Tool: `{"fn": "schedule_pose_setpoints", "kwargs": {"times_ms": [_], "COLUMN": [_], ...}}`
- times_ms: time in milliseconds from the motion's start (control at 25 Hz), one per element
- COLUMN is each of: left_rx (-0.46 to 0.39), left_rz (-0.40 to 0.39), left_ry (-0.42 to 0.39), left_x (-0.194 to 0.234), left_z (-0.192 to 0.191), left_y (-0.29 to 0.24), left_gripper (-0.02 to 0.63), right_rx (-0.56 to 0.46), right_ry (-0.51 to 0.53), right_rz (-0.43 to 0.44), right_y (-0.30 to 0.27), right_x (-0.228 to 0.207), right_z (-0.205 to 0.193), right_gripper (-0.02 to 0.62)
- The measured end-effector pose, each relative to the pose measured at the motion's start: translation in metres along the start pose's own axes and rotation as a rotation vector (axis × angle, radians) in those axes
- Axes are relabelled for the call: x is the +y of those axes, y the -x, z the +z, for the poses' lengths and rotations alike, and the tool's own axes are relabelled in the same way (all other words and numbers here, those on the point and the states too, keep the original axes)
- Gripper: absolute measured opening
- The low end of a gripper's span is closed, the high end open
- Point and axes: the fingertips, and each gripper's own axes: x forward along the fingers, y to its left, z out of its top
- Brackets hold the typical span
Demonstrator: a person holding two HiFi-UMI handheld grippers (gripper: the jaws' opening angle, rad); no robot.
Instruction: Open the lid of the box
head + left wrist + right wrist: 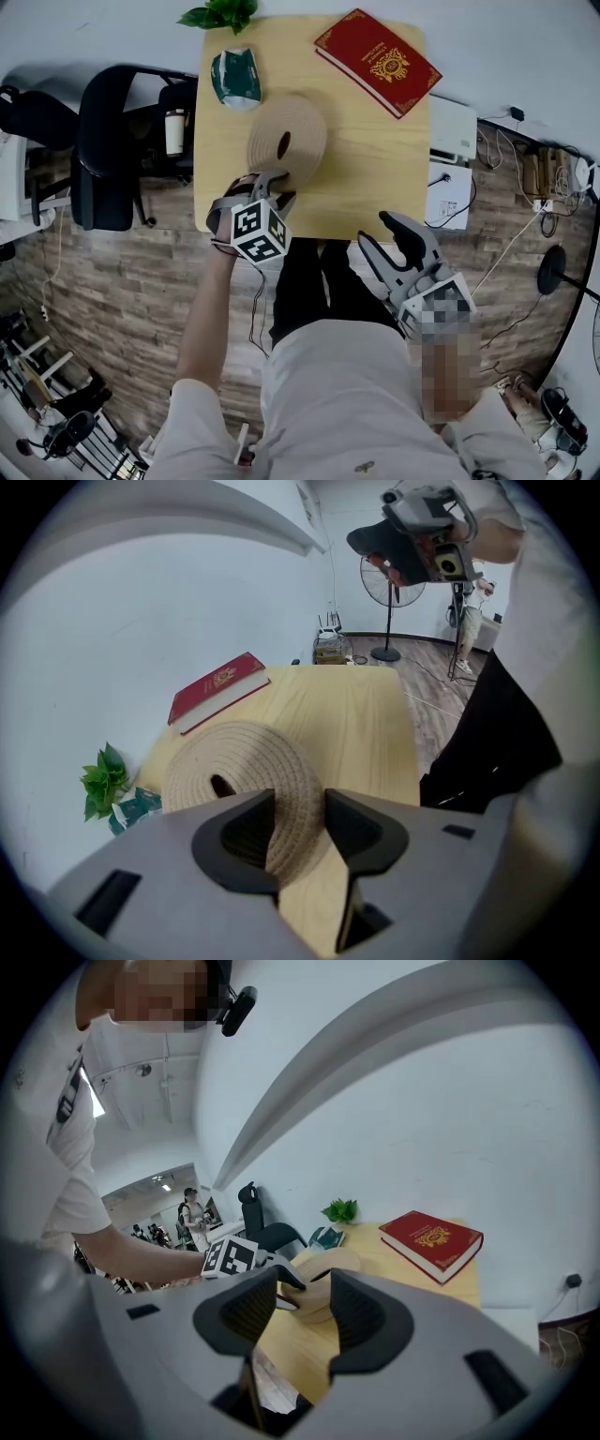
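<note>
A round woven box (286, 141) stands on the wooden table (375, 178); its lid (239, 761) has a dark hole near the middle and looks tilted. My left gripper (272, 187) is at the lid's near edge. In the left gripper view the rim fills the gap between the jaws, and both pads of the left gripper (300, 822) appear to touch it. My right gripper (380, 234) hangs off the table's near edge by the person's body. Its jaws are apart and hold nothing. The right gripper view, taken past the right gripper (305, 1302), shows the box (319, 1288) farther off.
A red book (377, 61) lies at the far right of the table, a green packet (234, 77) and a small plant (220, 14) at the far left. A black chair (108, 150) stands left of the table, white devices (452, 131) to its right.
</note>
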Motion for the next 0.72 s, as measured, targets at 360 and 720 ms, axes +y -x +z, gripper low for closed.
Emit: {"fn": "schedule_pose_setpoints", "kwargs": {"times_ms": [360, 720], "left_rx": [-0.018, -0.015], "left_rz": [-0.028, -0.002], "left_ry": [0.018, -0.006], "left_x": [-0.001, -0.001], "left_z": [0.001, 0.004], "left_y": [0.006, 0.012], "left_gripper": [0.152, 0.135], "right_rx": [-0.01, -0.026], "right_ry": [0.002, 0.002], "right_rz": [0.004, 0.005], "right_y": [-0.002, 0.001], "right_x": [0.006, 0.007], "right_z": [0.0, 0.004], "right_gripper": [0.17, 0.17]}}
